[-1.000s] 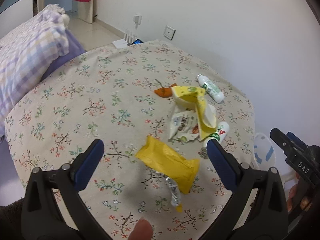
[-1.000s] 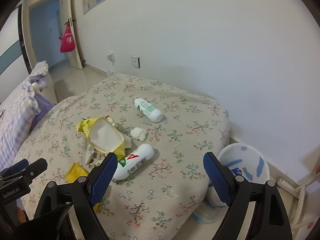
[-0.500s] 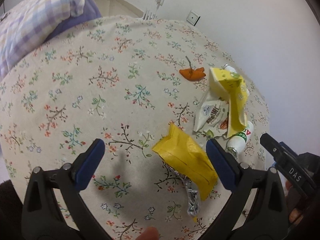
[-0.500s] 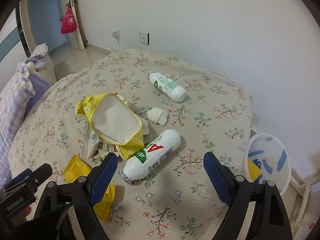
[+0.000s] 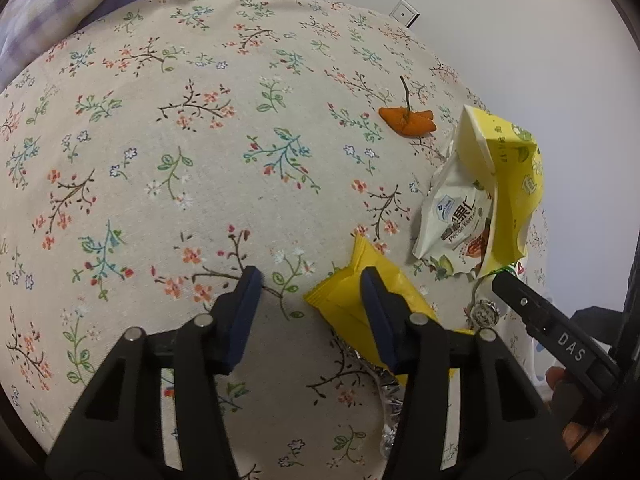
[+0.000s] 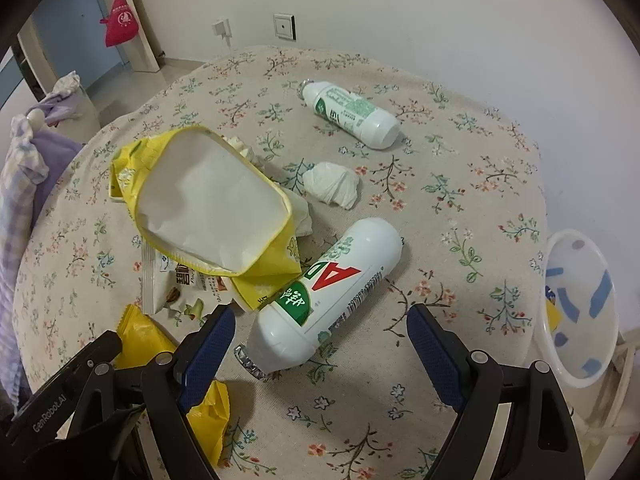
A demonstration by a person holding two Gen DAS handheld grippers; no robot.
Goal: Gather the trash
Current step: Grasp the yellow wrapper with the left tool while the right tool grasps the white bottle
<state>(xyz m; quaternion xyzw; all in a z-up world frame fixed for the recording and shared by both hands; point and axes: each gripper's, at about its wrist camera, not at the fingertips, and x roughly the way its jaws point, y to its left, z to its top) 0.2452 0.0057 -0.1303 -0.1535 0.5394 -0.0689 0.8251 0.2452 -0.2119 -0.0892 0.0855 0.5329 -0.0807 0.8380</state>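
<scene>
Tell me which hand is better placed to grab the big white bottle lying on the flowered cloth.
Right. The right gripper hangs just above the big white bottle, its open jaws straddling the bottle's foil-capped end. The left gripper is busy: its jaws are closing around the yellow wrapper's corner.

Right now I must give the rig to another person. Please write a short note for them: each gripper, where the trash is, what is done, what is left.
Left gripper: closing, over the edge of the yellow wrapper, no grip yet.
Right gripper: open, empty, above the AD bottle.
On the bed: yellow bag, nut packet, tissue, second bottle, orange peel.
Bin on the floor beside the bed, something yellow already inside.
Left: everything on the bed.
</scene>
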